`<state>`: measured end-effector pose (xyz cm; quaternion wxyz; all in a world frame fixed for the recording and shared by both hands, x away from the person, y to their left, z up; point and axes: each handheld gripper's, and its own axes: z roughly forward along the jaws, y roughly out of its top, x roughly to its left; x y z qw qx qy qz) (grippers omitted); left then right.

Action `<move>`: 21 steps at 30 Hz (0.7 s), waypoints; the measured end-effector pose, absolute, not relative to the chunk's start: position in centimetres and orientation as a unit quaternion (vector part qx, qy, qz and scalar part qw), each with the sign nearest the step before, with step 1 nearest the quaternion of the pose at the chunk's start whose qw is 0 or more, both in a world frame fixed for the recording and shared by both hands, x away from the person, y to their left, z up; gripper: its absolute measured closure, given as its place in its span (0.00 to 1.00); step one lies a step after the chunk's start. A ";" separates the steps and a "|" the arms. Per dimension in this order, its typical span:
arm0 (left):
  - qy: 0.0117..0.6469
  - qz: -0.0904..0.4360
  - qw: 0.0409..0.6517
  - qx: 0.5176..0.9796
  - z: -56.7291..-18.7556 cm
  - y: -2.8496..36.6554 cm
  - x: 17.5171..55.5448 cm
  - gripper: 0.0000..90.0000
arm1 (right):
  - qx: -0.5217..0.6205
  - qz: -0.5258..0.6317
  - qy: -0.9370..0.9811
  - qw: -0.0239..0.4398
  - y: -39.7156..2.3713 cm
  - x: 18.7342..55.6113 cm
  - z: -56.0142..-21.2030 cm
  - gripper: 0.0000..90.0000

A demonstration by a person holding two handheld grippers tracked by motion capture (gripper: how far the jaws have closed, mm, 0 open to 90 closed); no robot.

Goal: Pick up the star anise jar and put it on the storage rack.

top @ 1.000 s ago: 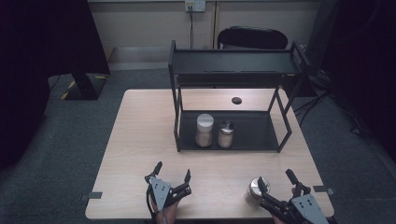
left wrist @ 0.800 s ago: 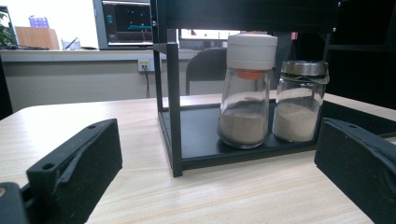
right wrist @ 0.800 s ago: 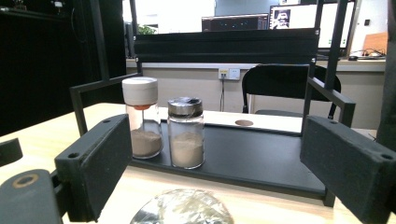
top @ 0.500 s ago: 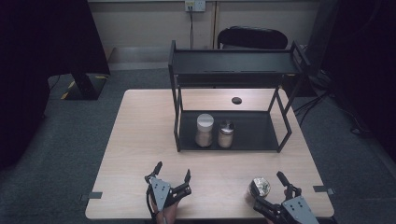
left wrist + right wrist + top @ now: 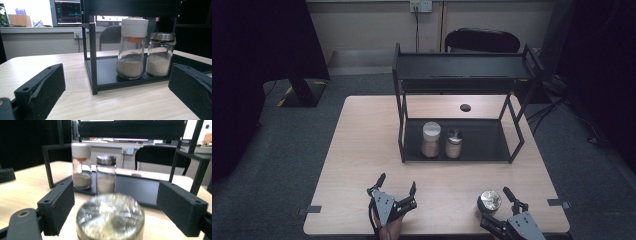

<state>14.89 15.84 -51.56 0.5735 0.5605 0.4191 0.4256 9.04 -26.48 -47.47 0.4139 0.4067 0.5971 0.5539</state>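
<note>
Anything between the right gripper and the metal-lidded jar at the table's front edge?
Nothing visible. The right gripper is open with the jar already between its jaws. The rack and its two shakers stand farther back, beyond the jar.

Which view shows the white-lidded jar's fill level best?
Left gripper view: the white-lidded jar is close, sharp and side-on, with powder filling its lower part. Right gripper view shows it farther off and softer. High view shows mostly its lid.

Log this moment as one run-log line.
left gripper: open, idle | right gripper: open around metal-lidded jar, table front | shelf rack: two jars on lower tray
</note>
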 end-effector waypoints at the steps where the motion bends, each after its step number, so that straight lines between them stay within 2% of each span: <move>1: 0.419 0.426 0.574 0.560 -51.6 15.8 14.9 0.00 | 0.407 0.553 0.599 0.412 -26.5 9.1 -47.6 0.17; 21: 0.420 0.426 0.574 0.560 -51.6 15.8 14.9 0.00 | 0.413 0.546 0.618 0.386 -27.1 9.4 -48.2 0.28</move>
